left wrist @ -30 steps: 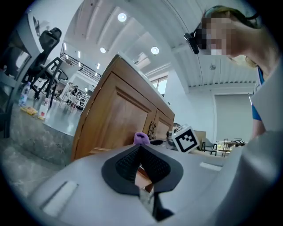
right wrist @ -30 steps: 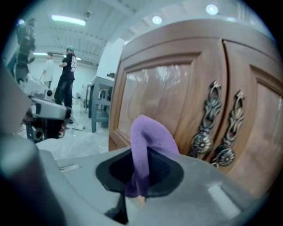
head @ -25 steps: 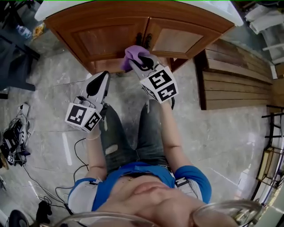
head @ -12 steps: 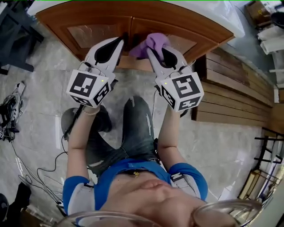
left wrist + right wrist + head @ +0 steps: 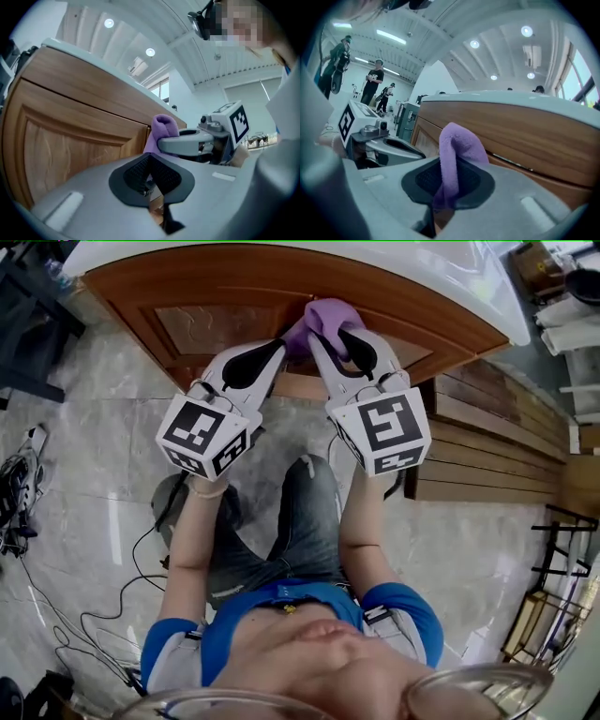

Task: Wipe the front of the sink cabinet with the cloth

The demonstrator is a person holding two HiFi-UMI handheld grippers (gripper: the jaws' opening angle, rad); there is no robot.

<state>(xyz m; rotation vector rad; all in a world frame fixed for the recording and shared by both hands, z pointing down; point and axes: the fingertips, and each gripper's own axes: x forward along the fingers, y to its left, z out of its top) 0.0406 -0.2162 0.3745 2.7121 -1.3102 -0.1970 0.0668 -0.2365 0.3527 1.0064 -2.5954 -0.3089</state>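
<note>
We hold the cloth (image 5: 457, 145) in the right gripper (image 5: 447, 180); its jaws are clenched on a fold of the cloth, which stands up out of the pads as a purple loop. In the head view the cloth (image 5: 328, 315) sits at the upper middle of the cabinet (image 5: 225, 296), close under the white top (image 5: 450, 268) and near the seam between the two doors. It lies against the wood or just off it; we cannot tell which. The left gripper (image 5: 151, 176) has its pads closed together with nothing between them. It hangs just beside the right gripper, in front of the left door (image 5: 70, 140), and takes no part in the wiping. We judge the task to be under way, with the cloth grasped and brought to the cabinet front. The wood shows no wet streak or mark, so the area already wiped cannot be determined. The door panels, the lower rail and both outer edges are to be treated as left to do.
</note>
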